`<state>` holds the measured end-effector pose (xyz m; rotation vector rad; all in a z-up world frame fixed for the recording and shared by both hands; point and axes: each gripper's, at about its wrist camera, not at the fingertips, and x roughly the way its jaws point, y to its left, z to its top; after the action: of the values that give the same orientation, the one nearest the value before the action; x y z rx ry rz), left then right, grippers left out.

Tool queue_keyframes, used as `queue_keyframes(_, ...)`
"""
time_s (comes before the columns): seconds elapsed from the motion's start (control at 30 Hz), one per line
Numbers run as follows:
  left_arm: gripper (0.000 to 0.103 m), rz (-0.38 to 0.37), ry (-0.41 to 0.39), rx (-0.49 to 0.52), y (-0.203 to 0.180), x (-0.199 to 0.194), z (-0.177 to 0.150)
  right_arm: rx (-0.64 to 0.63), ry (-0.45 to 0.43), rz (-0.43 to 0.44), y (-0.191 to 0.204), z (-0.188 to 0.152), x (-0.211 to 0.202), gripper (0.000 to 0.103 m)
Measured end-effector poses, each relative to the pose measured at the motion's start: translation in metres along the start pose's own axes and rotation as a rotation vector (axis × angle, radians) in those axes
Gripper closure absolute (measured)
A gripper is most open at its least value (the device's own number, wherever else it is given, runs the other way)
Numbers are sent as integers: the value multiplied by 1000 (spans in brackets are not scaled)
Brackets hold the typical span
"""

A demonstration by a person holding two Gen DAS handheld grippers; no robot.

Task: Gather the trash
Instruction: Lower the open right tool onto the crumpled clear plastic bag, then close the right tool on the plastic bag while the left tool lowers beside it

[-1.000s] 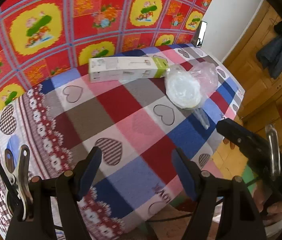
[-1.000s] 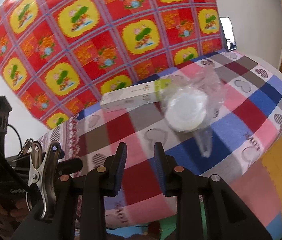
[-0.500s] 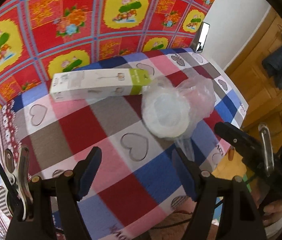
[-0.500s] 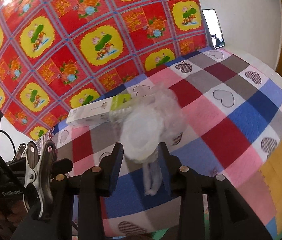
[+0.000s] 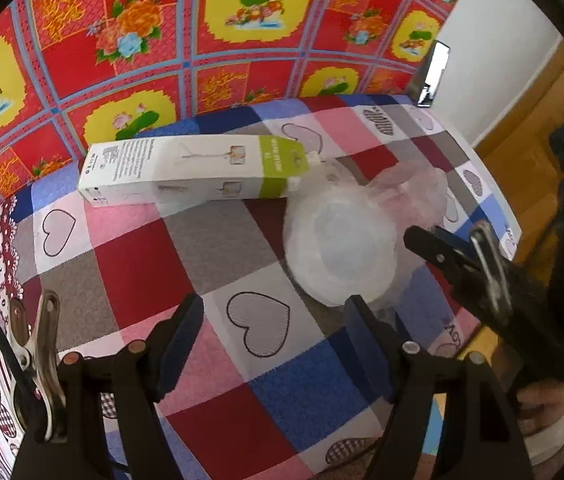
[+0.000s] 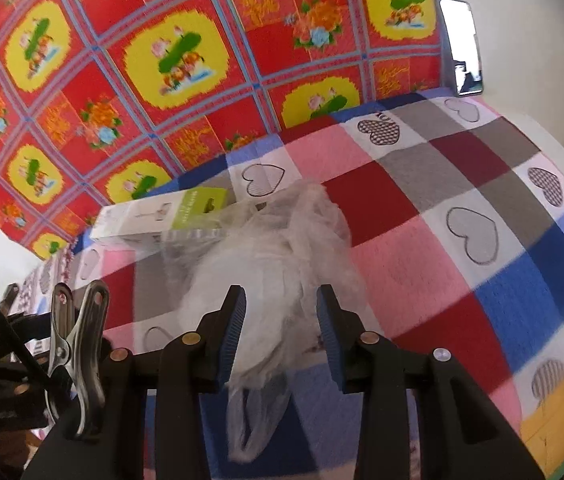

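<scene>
the long white cardboard box with a green band (image 5: 194, 170) lies flat toward the back left of the bench, which is covered by a red, blue, pink and grey checked cloth with heart prints (image 5: 146, 260). it looks light and stiff, with square edges, so a hold across its narrow width should work. its green end touches the crumpled clear plastic bag with a round white container inside (image 5: 340, 256), which sits to the right of the box, near the bench's right edge.

the bag looks very light, soft and slippery; the film will likely crush and slide, while the round container inside seems thin and easily dented. the safest hold is probably on gathered film or the loose tail (image 6: 256, 420) hanging toward the front edge.

the left claw (image 5: 278, 316) stands wide open with nothing between its fingers, over bare cloth just left of the bag. the right claw (image 6: 282, 316) is part open, straddling the bag; its pads (image 6: 236, 320) do not appear to press it yet, though blur makes this uncertain.

behind the bench hangs a red and yellow floral sheet (image 5: 170, 32). only the box crowds the bag.
</scene>
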<state>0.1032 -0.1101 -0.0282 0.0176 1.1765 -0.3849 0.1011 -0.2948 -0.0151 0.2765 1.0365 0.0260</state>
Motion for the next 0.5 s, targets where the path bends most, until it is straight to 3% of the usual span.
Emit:
queue_keyframes(0.23,26,18,1,-47,6,9,4,-14,69,46,-8,3,29,65)
queue_keyframes(0.3,26,12,0,-59,7,13,5,-41,72,63,-7,1,31,72)
queue_keyframes(0.37,26,8,-1,-69,6,18,5,-80,67,72,-4,-2,29,88)
queue_keyframes(0.5,27,-6,10,-77,4,28,5,-121,77,110,-1,-8,23,95)
